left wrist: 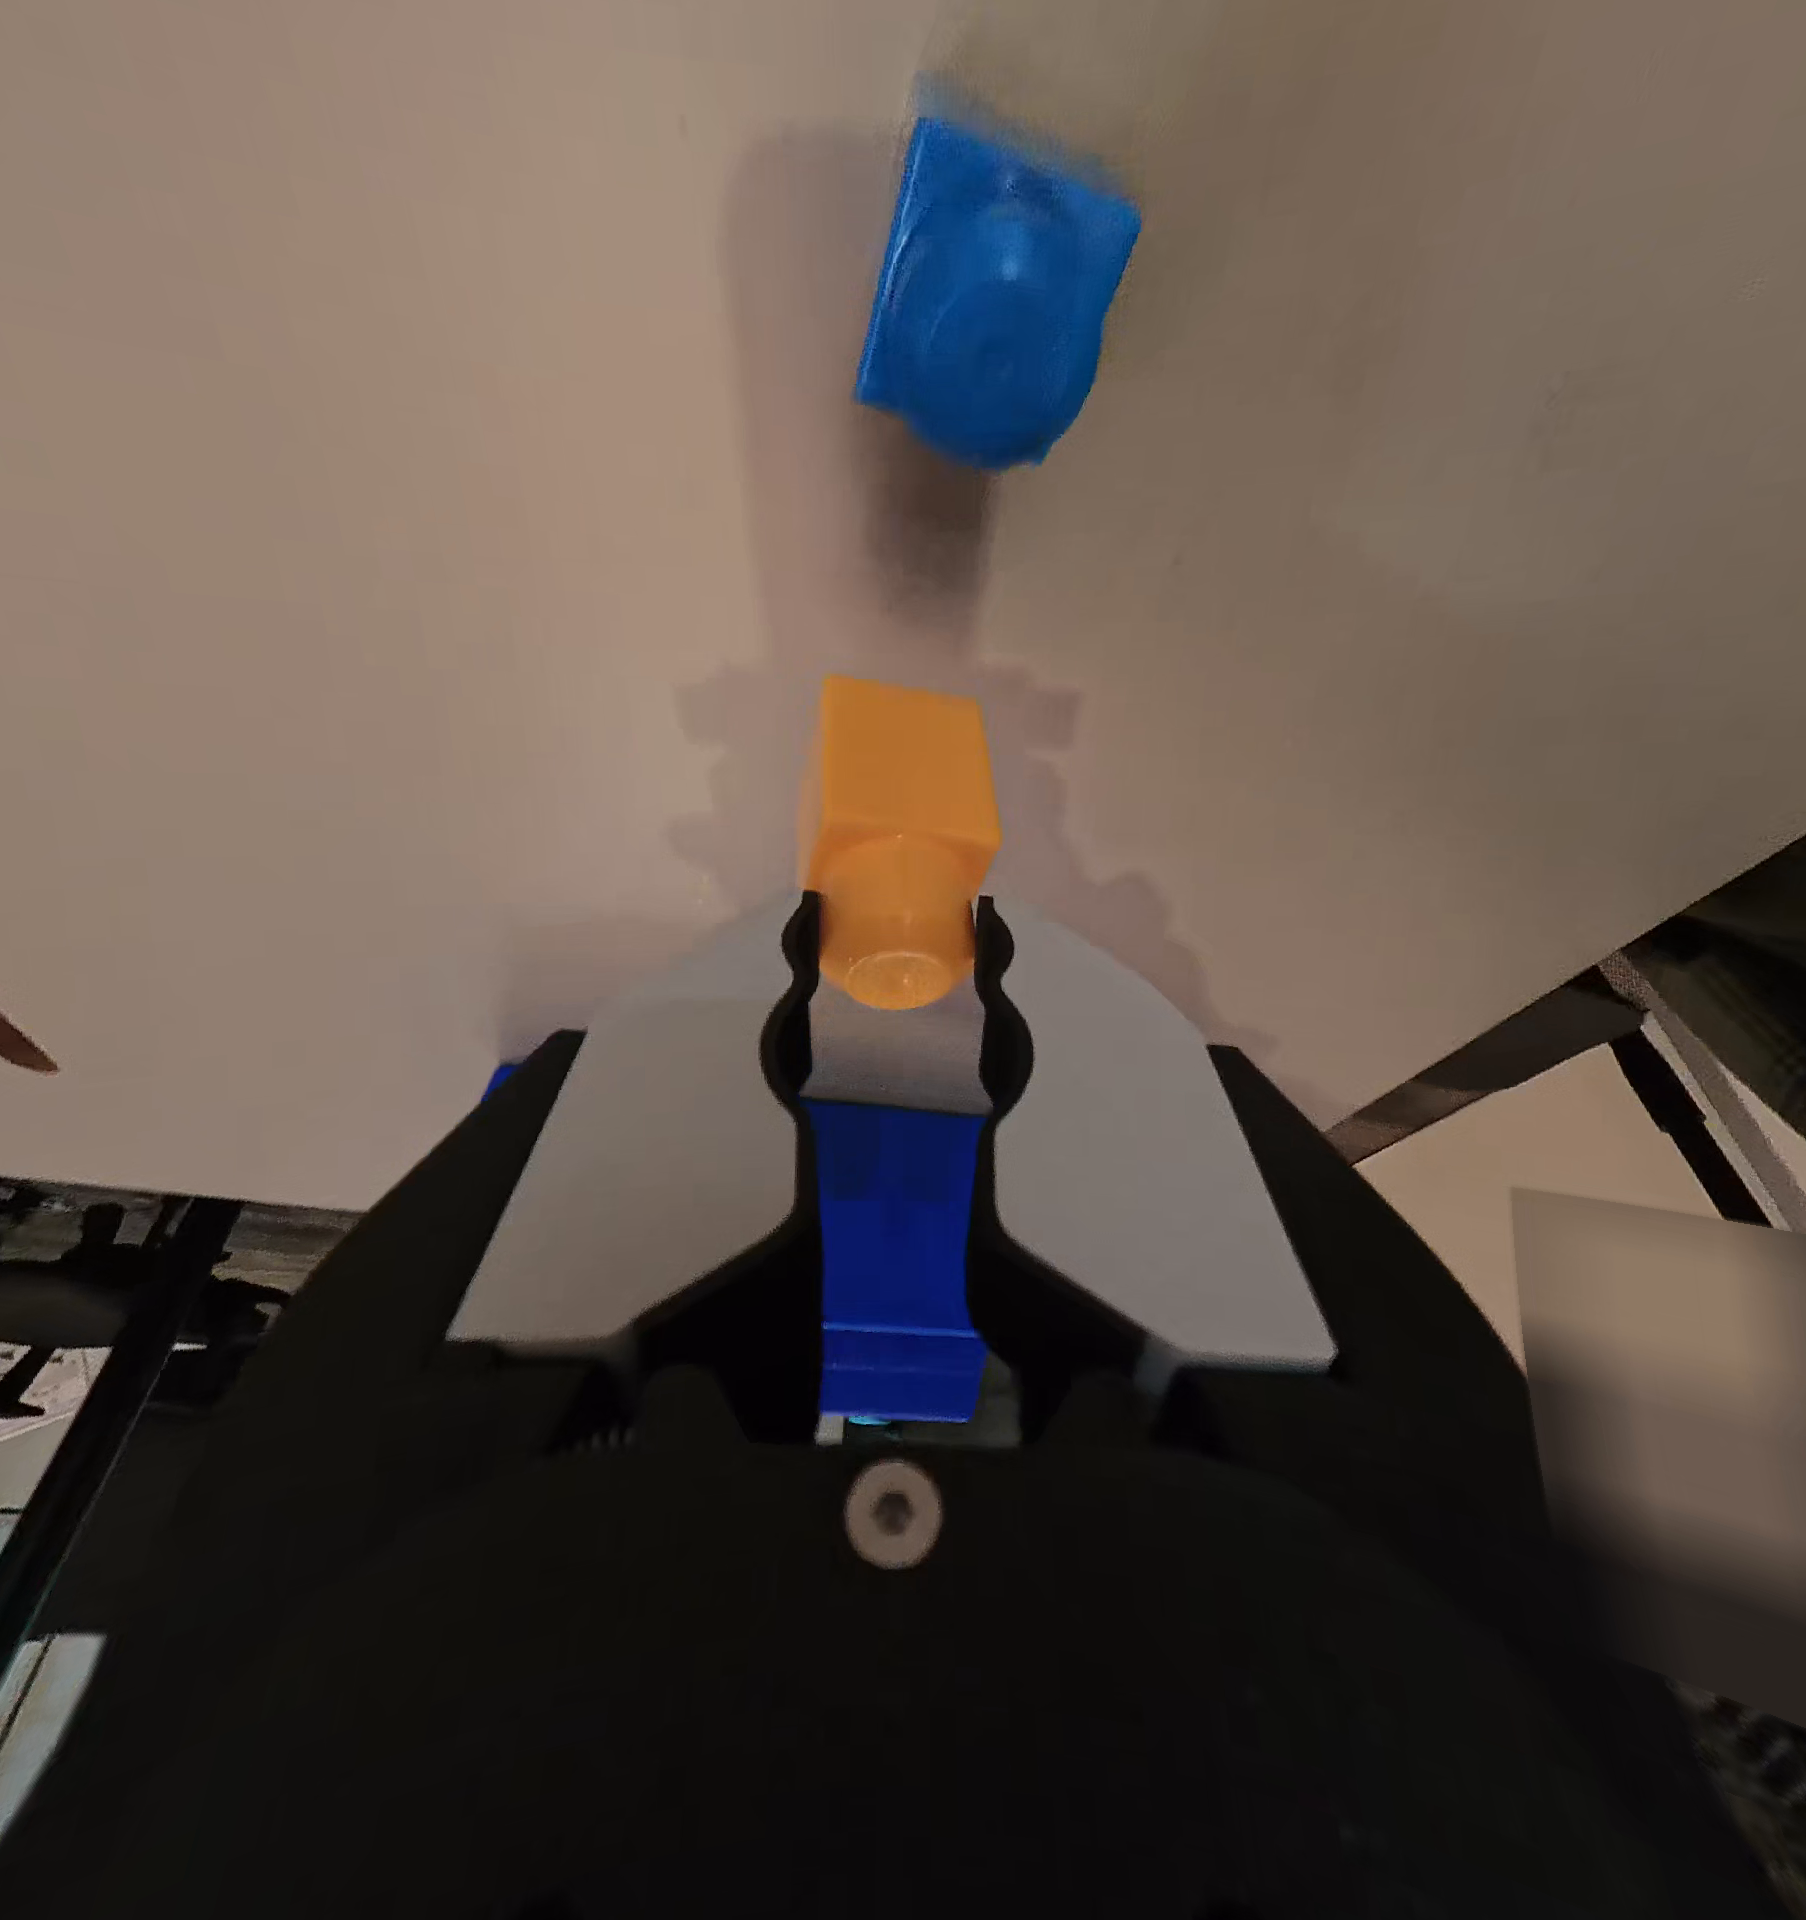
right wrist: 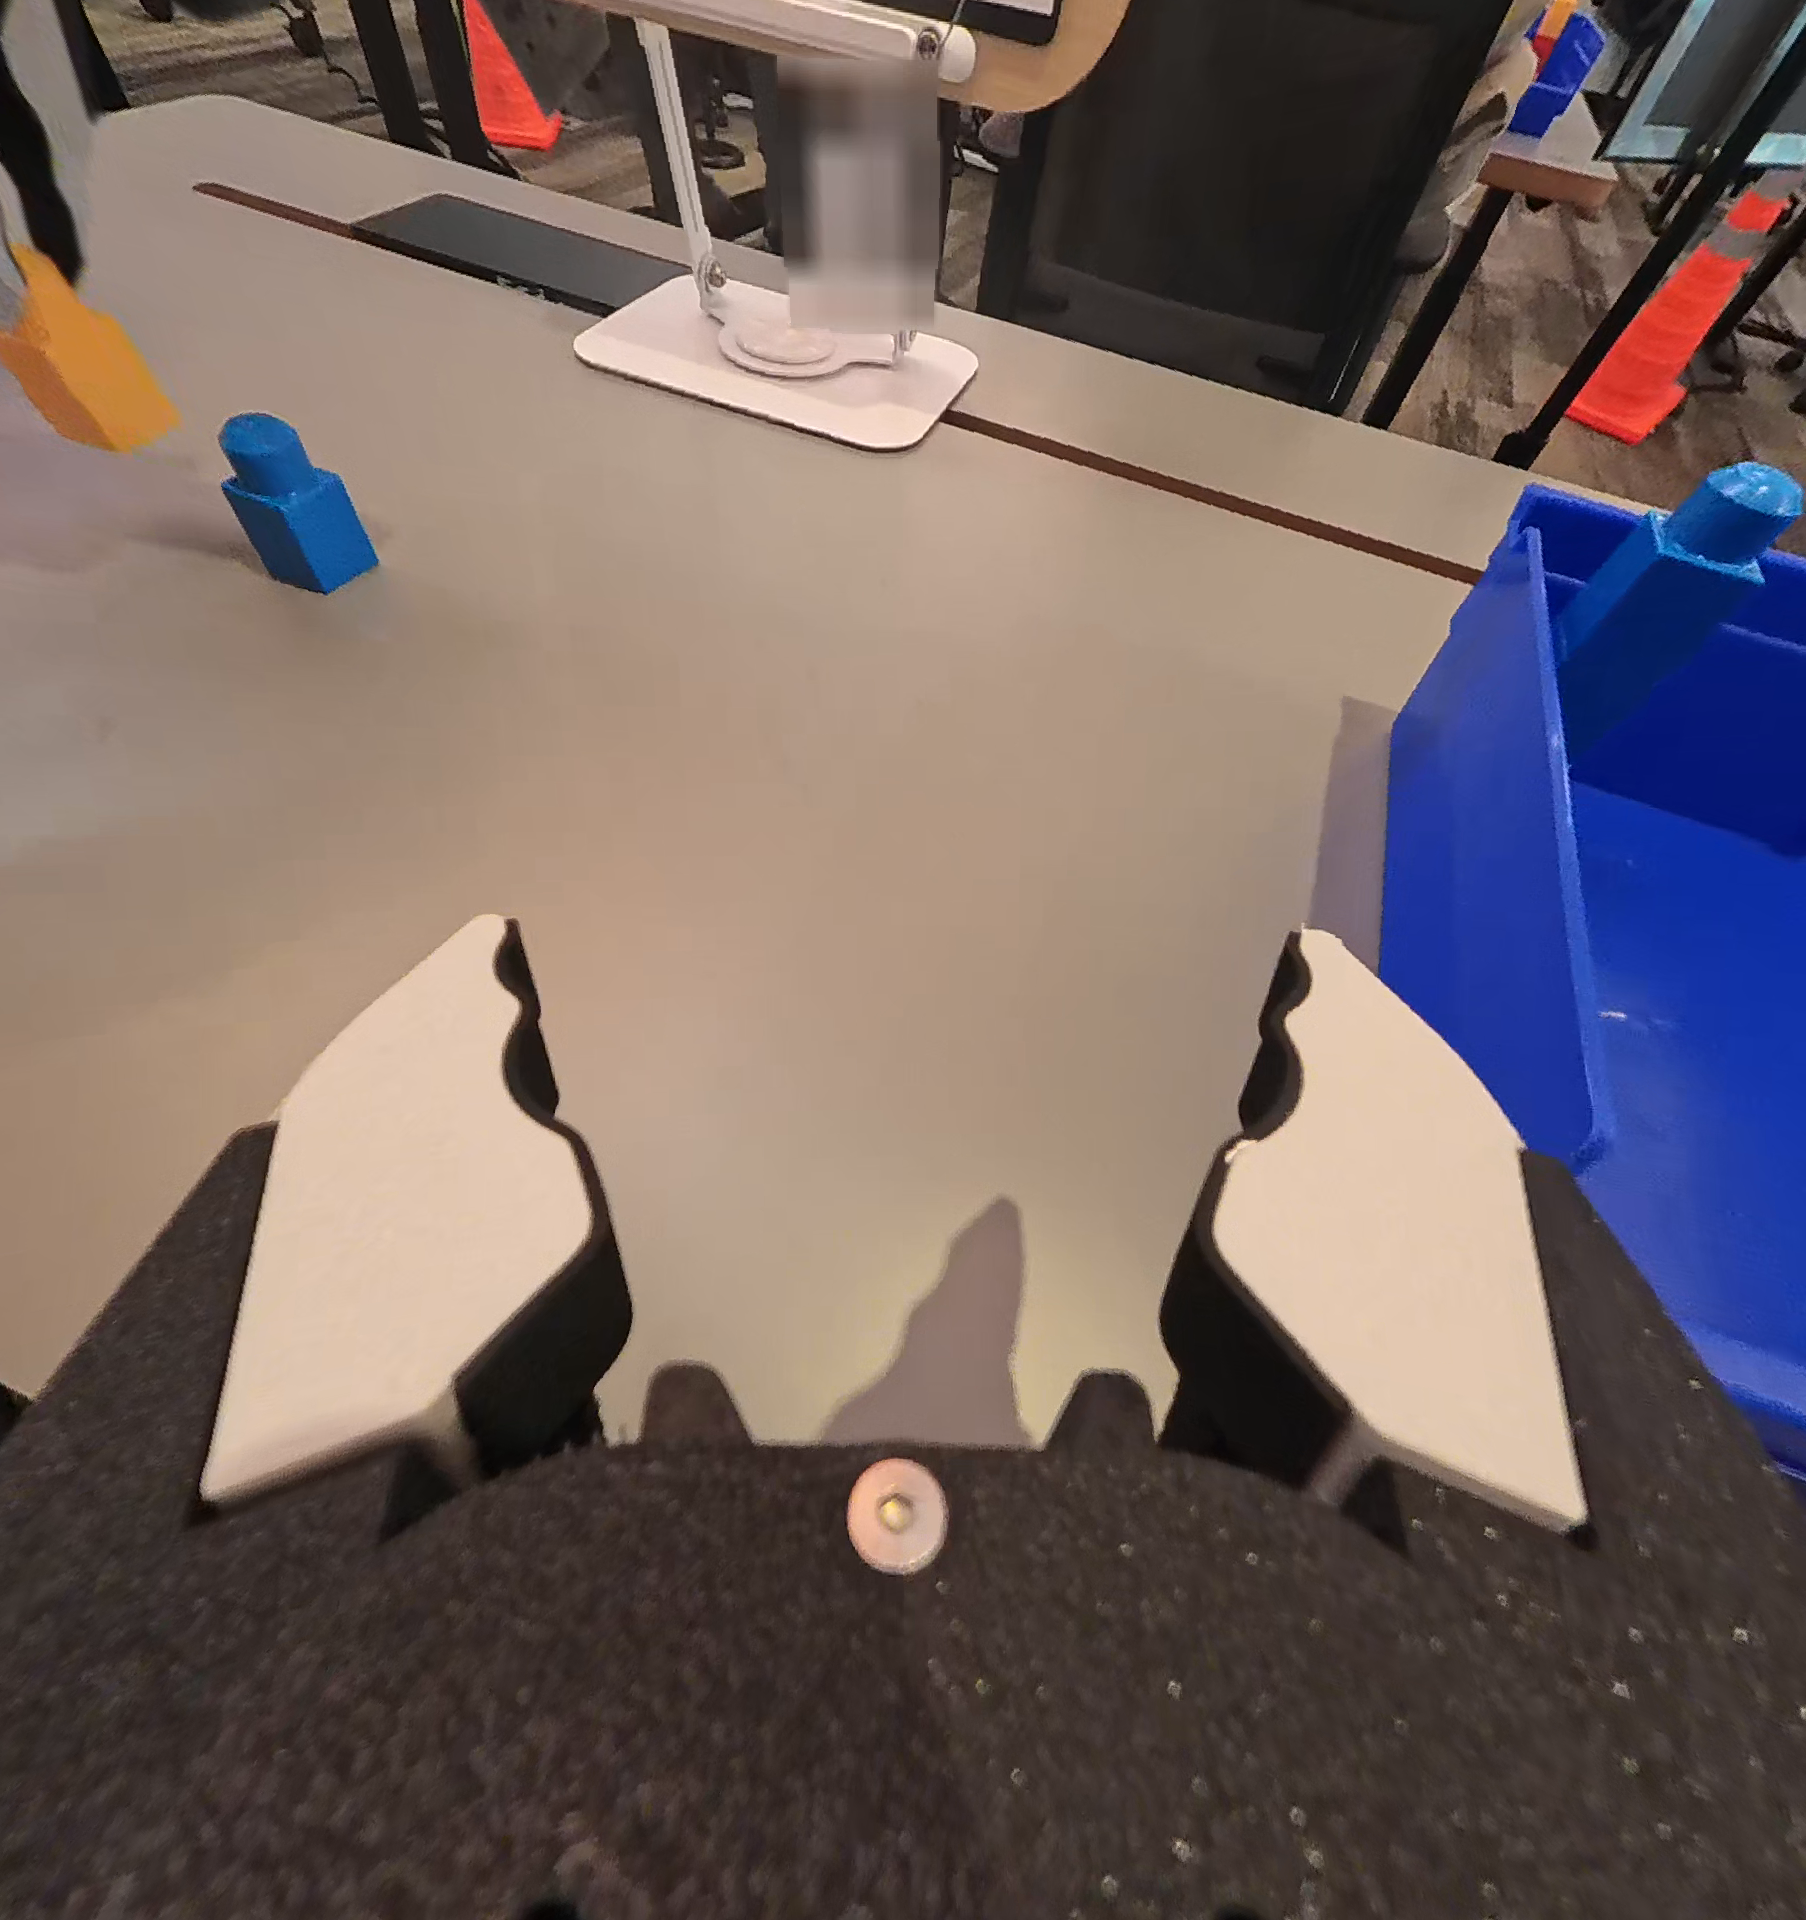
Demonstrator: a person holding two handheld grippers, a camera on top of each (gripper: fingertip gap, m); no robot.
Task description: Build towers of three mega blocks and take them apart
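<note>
Left gripper point(left wrist: 897, 925): clenched on the round stud of an orange block point(left wrist: 904, 790), which is held clear above the grey table point(left wrist: 359, 520). The block's square body points away from the camera; its underside is hidden. In the right wrist view the same block point(right wrist: 78, 364) sits at the left frame edge, its gripper mostly cut off.

Right gripper point(right wrist: 904, 940): jaws spread wide, holding and touching nothing, above bare table point(right wrist: 826, 727).

Blue block point(left wrist: 998, 301): standing alone on the table, stud up point(right wrist: 296, 509), near the orange block; blurred in the left wrist view.

Blue bin point(right wrist: 1657, 987): right of the right gripper, partly cut off. A second blue block point(right wrist: 1678, 582) leans tilted inside; its lower end is hidden.

White stand point(right wrist: 774, 364): far table side, top cut off.
</note>
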